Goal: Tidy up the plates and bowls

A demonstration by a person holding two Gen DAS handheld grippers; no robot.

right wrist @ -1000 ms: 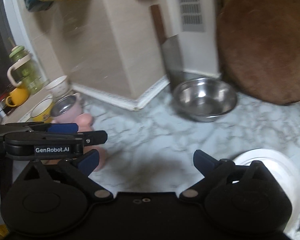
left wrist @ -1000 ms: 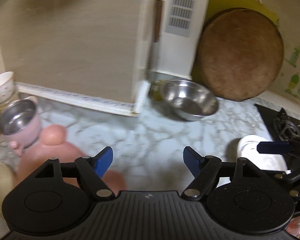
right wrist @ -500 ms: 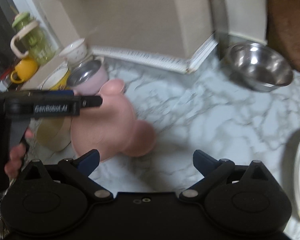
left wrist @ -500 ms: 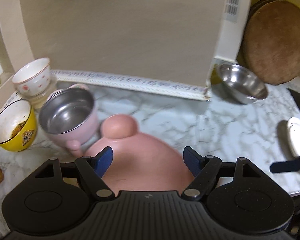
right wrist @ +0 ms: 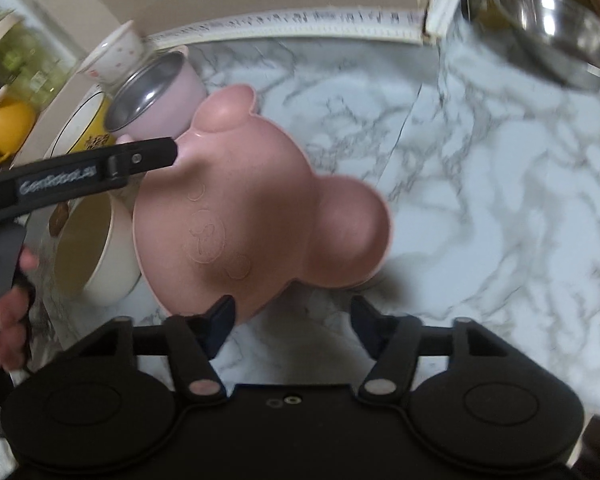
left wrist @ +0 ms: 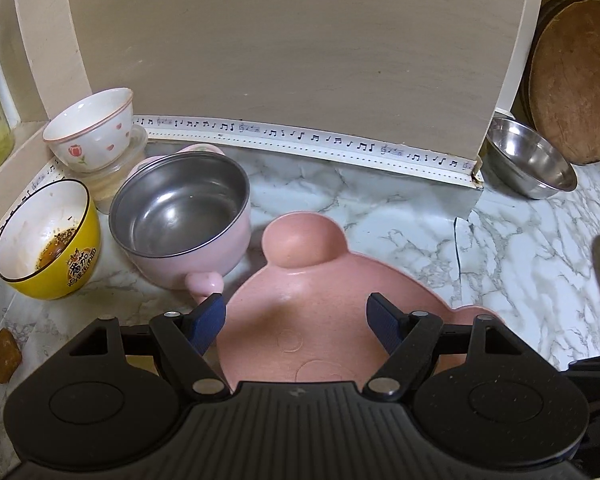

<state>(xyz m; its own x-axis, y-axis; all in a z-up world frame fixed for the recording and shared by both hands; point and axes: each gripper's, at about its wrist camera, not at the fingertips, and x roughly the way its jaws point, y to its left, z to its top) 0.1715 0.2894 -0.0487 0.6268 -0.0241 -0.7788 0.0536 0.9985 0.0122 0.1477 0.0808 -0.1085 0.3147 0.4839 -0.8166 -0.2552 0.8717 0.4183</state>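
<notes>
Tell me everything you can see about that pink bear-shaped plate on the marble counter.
The pink bear-shaped plate looks like matte plastic: a wide shallow face section with two round ear wells and faint embossed eyes, snout and cheeks. It is empty and lies right side up on the marble counter. One ear sits close beside the pink steel-lined bowl; contact is unclear. The cream bowl sits at its side. Both grippers hover over it, jaws open, not gripping.

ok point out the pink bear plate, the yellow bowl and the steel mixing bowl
pink bear plate [left wrist: 320, 308], left wrist view, its middle
yellow bowl [left wrist: 76, 268], left wrist view, outer wall
steel mixing bowl [left wrist: 528, 160], left wrist view, inside
</notes>
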